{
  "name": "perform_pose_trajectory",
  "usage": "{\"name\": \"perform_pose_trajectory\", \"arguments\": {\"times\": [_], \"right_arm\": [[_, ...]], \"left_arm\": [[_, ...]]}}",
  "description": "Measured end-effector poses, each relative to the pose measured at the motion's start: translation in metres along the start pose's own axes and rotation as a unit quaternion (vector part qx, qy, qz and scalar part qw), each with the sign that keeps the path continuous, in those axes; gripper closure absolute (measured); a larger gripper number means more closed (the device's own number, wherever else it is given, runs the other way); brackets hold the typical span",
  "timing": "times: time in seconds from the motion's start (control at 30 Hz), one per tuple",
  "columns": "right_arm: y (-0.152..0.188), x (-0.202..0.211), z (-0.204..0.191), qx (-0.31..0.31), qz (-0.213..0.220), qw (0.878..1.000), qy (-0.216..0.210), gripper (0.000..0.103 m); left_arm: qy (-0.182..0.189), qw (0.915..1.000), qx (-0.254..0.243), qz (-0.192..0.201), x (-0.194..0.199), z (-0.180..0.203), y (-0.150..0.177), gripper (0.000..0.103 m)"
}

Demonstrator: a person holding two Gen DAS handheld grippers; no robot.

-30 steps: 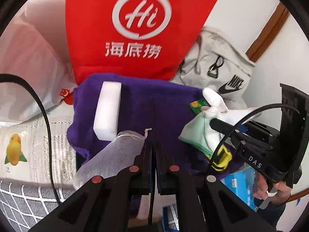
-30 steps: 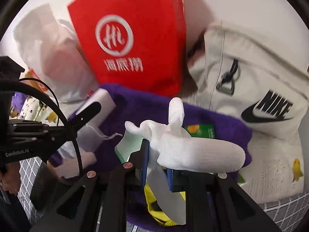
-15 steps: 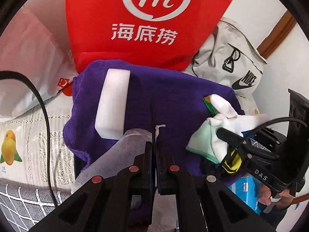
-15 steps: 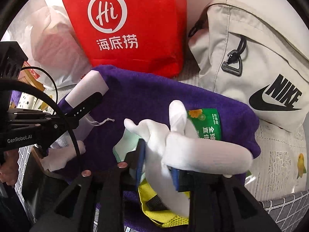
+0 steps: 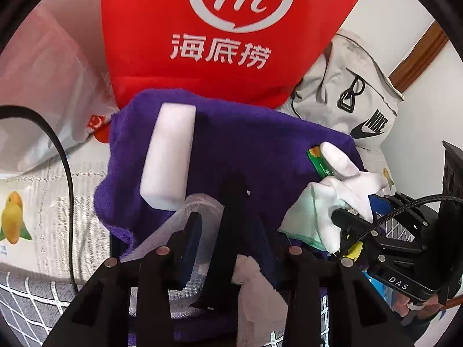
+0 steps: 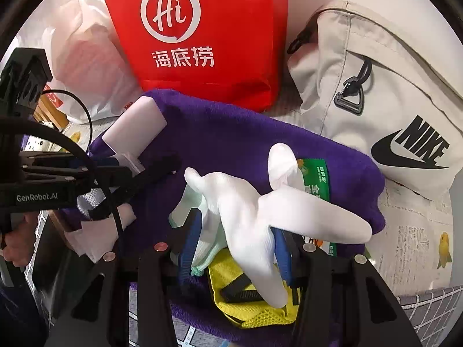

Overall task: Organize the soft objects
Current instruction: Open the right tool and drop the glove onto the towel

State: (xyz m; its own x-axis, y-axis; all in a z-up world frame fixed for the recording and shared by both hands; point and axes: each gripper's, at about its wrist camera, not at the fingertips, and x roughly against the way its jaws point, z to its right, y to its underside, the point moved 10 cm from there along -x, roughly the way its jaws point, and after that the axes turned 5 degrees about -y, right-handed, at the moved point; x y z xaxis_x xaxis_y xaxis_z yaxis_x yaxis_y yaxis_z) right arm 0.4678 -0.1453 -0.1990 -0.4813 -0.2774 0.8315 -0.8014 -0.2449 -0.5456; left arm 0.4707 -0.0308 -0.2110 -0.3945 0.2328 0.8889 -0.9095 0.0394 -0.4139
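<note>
A purple towel (image 5: 260, 150) lies spread under both grippers; it also shows in the right wrist view (image 6: 231, 133). A white sponge block (image 5: 170, 156) rests on its left part. My left gripper (image 5: 231, 225) is open over the towel, with a white mesh drawstring pouch (image 5: 185, 231) lying loose beside its left finger. My right gripper (image 6: 234, 231) has its jaws apart with a white glove (image 6: 254, 211) and a pale green cloth (image 6: 188, 205) draped between them. A yellow mesh item (image 6: 246, 300) lies under the glove.
A red bag with white lettering (image 5: 231, 29) stands behind the towel. A grey Nike bag (image 6: 390, 101) lies at the right. A white plastic bag (image 5: 43, 86) sits at the left. A green packet (image 6: 315, 179) lies on the towel.
My left gripper has opened and let go of the mesh pouch. My right gripper's jaws have spread apart around the glove. Both grippers have moved forward over the towel.
</note>
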Motion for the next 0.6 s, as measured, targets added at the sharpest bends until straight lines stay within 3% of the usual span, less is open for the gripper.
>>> {"name": "perform_pose_trajectory", "arguments": {"times": [0.13,0.47,0.6], "right_arm": [[0.002,0.012,0.004,-0.006,-0.003,1.000,0.008,0.055],[0.019,0.036,0.007,-0.009,-0.007,0.999,0.031,0.053],[0.026,0.059,-0.004,-0.010,0.012,1.000,0.026,0.053]], "left_arm": [[-0.011,0.9999,-0.006,0.004,0.007,0.000,-0.001,0.066],[0.004,1.0000,-0.007,0.006,0.026,0.008,0.002,0.066],[0.005,0.9999,-0.011,0.011,0.036,0.012,0.003,0.066]]}}
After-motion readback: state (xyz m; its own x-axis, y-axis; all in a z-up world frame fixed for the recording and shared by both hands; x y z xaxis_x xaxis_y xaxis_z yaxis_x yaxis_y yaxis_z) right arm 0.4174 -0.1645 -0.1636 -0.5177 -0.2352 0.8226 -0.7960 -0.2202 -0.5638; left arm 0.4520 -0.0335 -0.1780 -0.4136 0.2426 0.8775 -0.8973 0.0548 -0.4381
